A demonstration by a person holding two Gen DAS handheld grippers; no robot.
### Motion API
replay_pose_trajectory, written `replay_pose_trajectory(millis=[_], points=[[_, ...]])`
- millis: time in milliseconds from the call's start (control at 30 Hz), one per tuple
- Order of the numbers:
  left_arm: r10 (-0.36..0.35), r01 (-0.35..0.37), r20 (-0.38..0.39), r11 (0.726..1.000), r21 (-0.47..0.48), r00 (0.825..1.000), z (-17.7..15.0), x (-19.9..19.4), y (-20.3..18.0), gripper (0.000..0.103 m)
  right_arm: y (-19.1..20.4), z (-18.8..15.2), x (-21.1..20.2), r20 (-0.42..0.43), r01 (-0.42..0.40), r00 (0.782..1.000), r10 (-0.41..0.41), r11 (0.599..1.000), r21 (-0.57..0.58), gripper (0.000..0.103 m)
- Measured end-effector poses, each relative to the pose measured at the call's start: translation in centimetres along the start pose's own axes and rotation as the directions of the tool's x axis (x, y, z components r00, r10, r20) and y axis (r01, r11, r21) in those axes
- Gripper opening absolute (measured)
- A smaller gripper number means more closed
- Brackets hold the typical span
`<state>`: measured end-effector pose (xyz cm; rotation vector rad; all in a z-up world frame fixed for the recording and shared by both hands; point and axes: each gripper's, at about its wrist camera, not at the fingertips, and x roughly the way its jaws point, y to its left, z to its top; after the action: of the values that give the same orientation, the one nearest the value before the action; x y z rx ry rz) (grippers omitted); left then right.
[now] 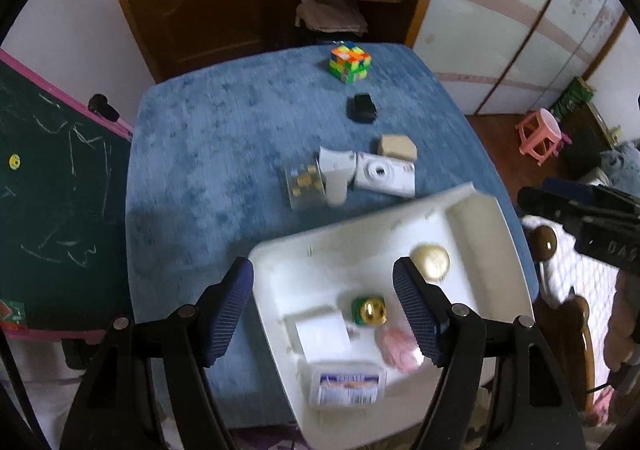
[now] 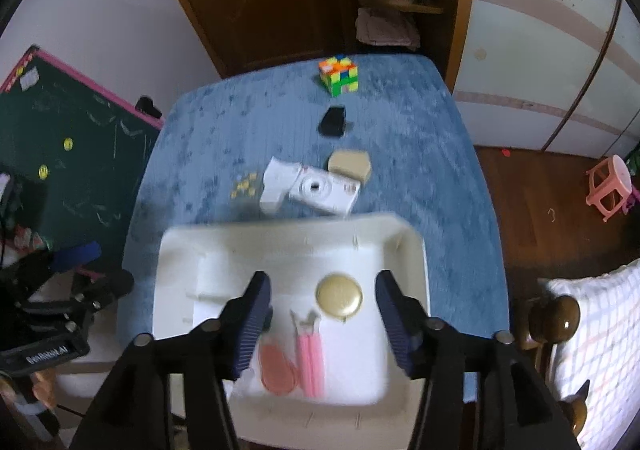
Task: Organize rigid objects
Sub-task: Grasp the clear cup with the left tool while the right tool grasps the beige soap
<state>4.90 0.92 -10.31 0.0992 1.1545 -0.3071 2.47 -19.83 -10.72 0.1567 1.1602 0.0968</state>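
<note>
A: While both grippers hang over the shallow white plastic tray point(image 2: 404, 250), which piece on the blue plush-covered table point(image 2: 200, 138) would you take, reading left to right?

B: Leftmost is the small clear plastic box of yellow beads point(image 1: 305, 186). I judge it light, stiff and slick-walled, so pinch it across two flat opposite sides. Touching it is the white wedge-shaped block point(image 1: 336, 174), probably light too; the narrower end looks easiest to span.

A: And the white compact toy camera point(image 2: 326, 190)?

B: It lies flat against the block. Hard shell, likely smooth; grip across the short edges, clear of the lens ring. Just behind it sits the tan hexagonal box point(image 2: 350, 165), with parallel faces for the pads. Further back are the small black block point(image 2: 333, 121) and the multicoloured puzzle cube point(image 2: 339, 75), stiff and square, though its layers might twist.

A: The fingers?

B: The left gripper point(image 1: 324, 310) has its fingers apart with nothing pressed between them. The right gripper point(image 2: 324, 322) is likewise spread and empty, above the round gold lid point(image 2: 339, 295) and pink tweezers point(image 2: 310, 354) already in the tray.

A: Anything unclear?

B: Both views are smeared, so fine surface detail is guesswork.
</note>
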Motion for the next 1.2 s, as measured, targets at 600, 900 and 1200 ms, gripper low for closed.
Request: replay_pose_trajectory(millis=[600, 900, 1200], points=[[0.035, -0.062, -0.242, 0.992, -0.106, 0.970, 8.9, 15.1, 1.7, 0.075, -4.7, 13.0, 14.8, -0.221, -0.026, 0.972, 0.074, 0.977, 0.211, 0.067], [-0.019, -0.065, -0.348, 0.971, -0.229, 0.937, 8.5, 20.2, 3.7, 0.075, -6.2, 13.5, 21.4, -0.321, -0.014, 0.940, 0.115, 0.954, 0.301, 0.067], [0.002, -0.105, -0.389, 0.964, -0.245, 0.921, 7.7, 22.1, 4.5, 0.075, -6.3, 13.5, 23.6, -0.360, 0.002, 0.925, 0.119, 0.948, 0.318, 0.067]])
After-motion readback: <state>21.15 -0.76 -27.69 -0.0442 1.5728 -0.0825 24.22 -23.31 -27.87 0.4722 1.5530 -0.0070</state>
